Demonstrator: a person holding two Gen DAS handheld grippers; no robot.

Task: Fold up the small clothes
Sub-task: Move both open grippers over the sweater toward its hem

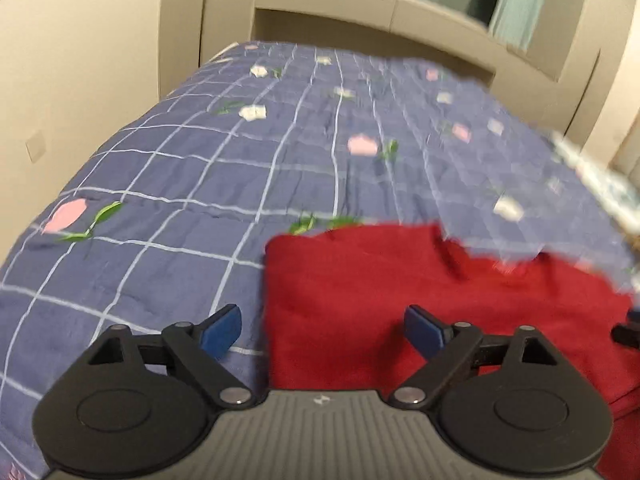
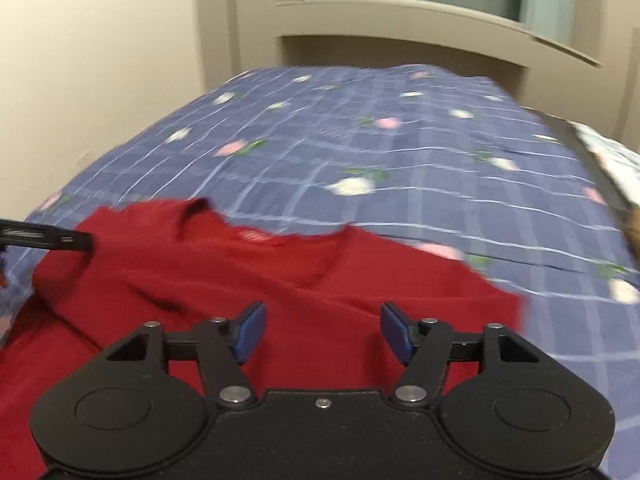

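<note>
1. Over a blue checked bedspread [image 1: 168, 184], both grippers are angled downward toward a red garment [image 2: 224, 280] that's laid on it.
2. Left gripper [image 1: 322, 332] is spread wide over the garment's left edge, nothing pinched between the blue pads [image 1: 222, 332].
3. Right gripper [image 2: 322, 330] is held apart too, nothing clamped, with red fabric seen under the gap.
4. Garment is spread mostly flat, V-neck [image 2: 316, 256] pointed toward the headboard [image 2: 400, 36]; long axis can't really be made out.
5. A small label [image 2: 254, 236] is spotted inside the collar, too blurred to be read.
</note>
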